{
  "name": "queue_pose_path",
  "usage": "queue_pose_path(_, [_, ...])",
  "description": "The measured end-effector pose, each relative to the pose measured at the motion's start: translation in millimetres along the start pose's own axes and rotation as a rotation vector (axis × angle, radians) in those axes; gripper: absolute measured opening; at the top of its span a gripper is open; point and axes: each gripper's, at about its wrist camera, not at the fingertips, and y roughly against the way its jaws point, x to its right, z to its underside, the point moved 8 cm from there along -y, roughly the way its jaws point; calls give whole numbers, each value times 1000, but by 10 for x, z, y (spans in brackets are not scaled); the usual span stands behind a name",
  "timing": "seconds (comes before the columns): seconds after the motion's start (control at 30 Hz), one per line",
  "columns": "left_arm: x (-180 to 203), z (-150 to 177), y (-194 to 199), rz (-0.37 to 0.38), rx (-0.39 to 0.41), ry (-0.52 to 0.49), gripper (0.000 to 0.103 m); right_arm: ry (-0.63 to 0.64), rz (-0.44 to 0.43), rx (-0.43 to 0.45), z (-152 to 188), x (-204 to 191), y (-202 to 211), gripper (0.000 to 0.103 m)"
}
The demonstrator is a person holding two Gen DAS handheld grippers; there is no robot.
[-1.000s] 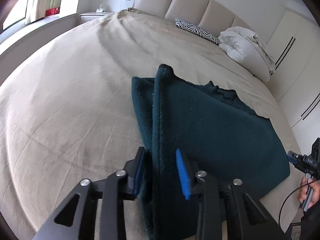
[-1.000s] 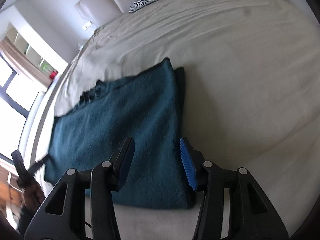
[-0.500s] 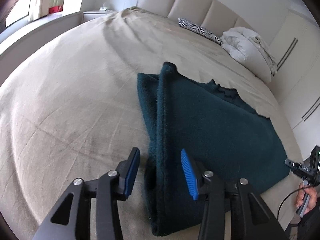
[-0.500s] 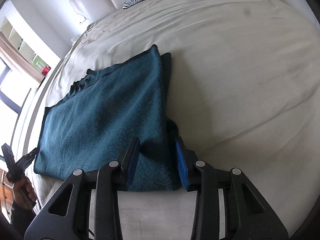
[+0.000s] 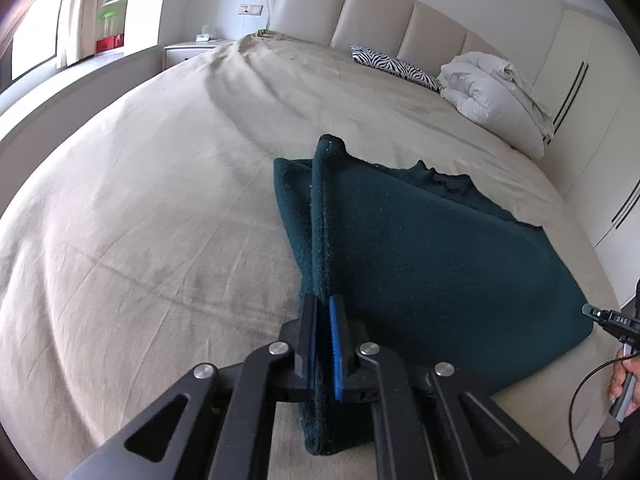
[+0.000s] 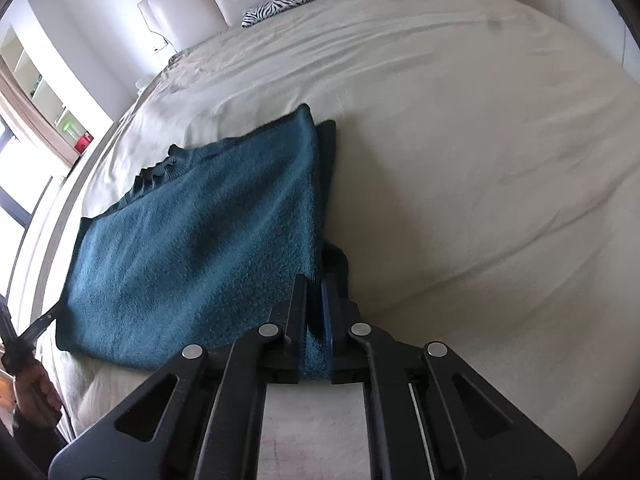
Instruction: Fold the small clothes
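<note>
Two corners of the dark teal garment are pinched at once, one by each gripper. It is a fleecy piece, already doubled over lengthwise, lying on the near part of the bed with its long folded edge running away from the cameras. The left gripper has just closed its jaws on the near end of that raised edge, and the cloth stands up between the pads in a thin ridge. The right gripper has likewise just closed on the opposite near corner, with fabric squeezed flat between its jaws. Each view catches the other tool at its margin, held in a hand at the bed's near side.

Judging from this, the grasp step of another fold is complete and the lift has not begun: most of the garment rests flat on the sheet. The next move likely calls for raising both corners together, keeping the near edge taut, and carrying it toward the far end so the edges meet squarely. Thick pile may slip or bunch if the hands rise unevenly.

Beyond the garment are a zebra-print cushion, a bundled white duvet and the padded headboard.
</note>
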Motion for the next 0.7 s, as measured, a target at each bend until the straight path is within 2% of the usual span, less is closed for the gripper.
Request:
queue_pose_path(0.2, [-83,91,-53,31,-24,56,7,8,8,23,37,-44,111,5])
queue_pose_path(0.27, [-137,112,-76,66,-39,107,7,-2,15,7,90,17,76,5])
queue_pose_path(0.37, [-229,151,-57,109,-44,181,7,-66,-23,-8,136,129,34,5])
queue_pose_path(0.47, [-251,220,-36,105,-45,186,7,-83,-47,-5,133,144,7,5])
queue_pose_path(0.7, [-247,265,-55,91,-47,188,7,-94,-42,-42,162,175,-198,5])
